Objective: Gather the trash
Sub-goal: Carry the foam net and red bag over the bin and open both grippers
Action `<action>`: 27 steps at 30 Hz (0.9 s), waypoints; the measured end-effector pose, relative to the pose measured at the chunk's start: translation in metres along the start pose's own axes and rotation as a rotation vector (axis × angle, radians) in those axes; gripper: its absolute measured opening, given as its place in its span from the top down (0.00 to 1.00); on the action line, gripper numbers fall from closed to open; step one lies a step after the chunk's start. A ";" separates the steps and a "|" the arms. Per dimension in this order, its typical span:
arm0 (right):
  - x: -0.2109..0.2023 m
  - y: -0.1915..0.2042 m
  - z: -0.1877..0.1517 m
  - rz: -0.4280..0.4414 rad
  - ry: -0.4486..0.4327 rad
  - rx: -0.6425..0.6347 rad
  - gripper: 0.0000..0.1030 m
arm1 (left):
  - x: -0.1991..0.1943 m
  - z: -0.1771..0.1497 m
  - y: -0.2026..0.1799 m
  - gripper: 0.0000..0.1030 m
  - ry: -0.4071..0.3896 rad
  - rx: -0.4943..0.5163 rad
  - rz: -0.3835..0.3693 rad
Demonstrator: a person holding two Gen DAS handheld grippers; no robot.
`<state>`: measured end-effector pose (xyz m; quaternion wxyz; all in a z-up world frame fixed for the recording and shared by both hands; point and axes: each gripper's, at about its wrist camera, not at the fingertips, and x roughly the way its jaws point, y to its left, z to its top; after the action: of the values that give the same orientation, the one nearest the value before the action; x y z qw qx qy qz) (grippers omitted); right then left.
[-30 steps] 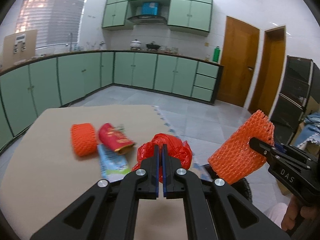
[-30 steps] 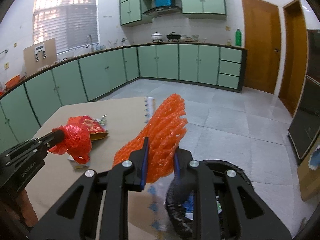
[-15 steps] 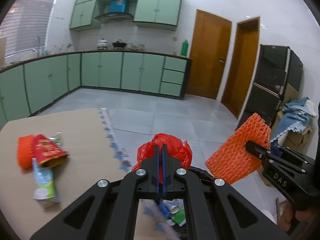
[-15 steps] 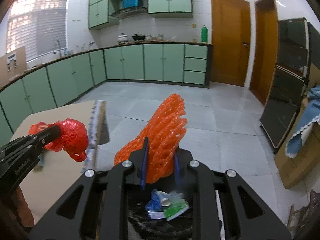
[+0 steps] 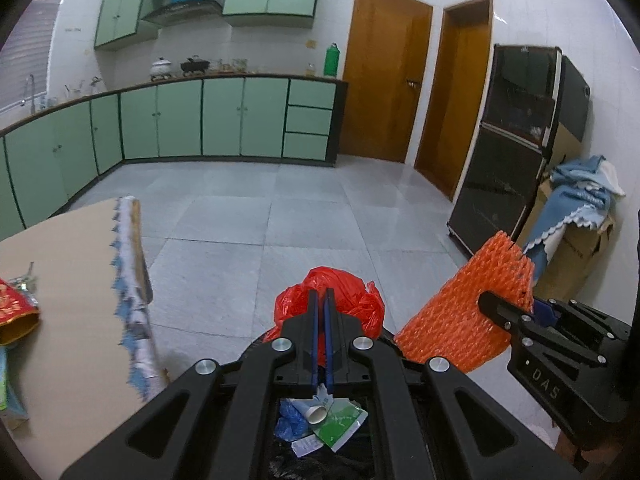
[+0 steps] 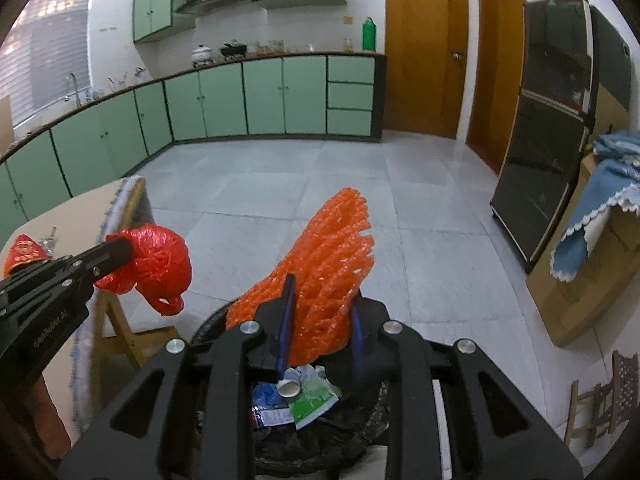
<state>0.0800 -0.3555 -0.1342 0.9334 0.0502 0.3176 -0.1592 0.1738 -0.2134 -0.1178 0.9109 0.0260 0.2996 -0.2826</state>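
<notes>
- A kitchen with green cabinets and a tiled floor is seen from two claw-mounted cameras; since a second ago the view has been swung away from the tabletop (image 5: 68, 280) towards the floor beside it, so that only the tabletop's edge is now seen at the left.
- A black trash bin (image 6: 372, 424) is now shown directly beneath both claws, already holding wrappers and a small paper cup (a second ago only its rim was glimpsed).
- An orange foam net (image 6: 336, 272) is held between the pads of the right claw (image 6: 320, 320), poised over the bin; its jaws have just been opening a little, with the net between them and apparently not yet dropped.
- A crumpled red plastic bag (image 5: 340, 296) is pinched in the left claw (image 5: 319, 312), whose jaws are clenched tight, also above the bin's mouth.
- A red snack packet (image 5: 16, 312) is left on the tabletop, so more trash remains to be fetched.
- Both carried pieces are judged ready for release into the bin.
</notes>
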 end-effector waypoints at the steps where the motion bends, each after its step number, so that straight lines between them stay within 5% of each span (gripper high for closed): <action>1: 0.006 -0.003 -0.002 -0.003 0.010 0.006 0.77 | 0.005 0.000 -0.002 0.98 0.007 0.003 -0.001; 10: 0.033 -0.015 -0.009 -0.021 0.046 0.023 0.65 | 0.039 0.000 -0.010 0.96 0.073 0.016 0.002; 12: 0.035 -0.018 -0.009 -0.020 0.046 0.027 0.57 | 0.041 -0.001 -0.009 0.94 0.077 0.012 0.002; 20: 0.037 -0.025 -0.009 -0.034 0.046 0.034 0.45 | 0.038 0.002 -0.004 0.63 0.065 -0.002 0.004; 27: 0.032 -0.023 -0.006 -0.017 0.032 0.042 0.40 | 0.028 0.008 0.007 0.62 0.040 -0.022 0.017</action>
<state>0.0926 -0.3844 -0.1579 0.9256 0.0696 0.3295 -0.1727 0.2007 -0.2229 -0.1277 0.9074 0.0243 0.3205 -0.2709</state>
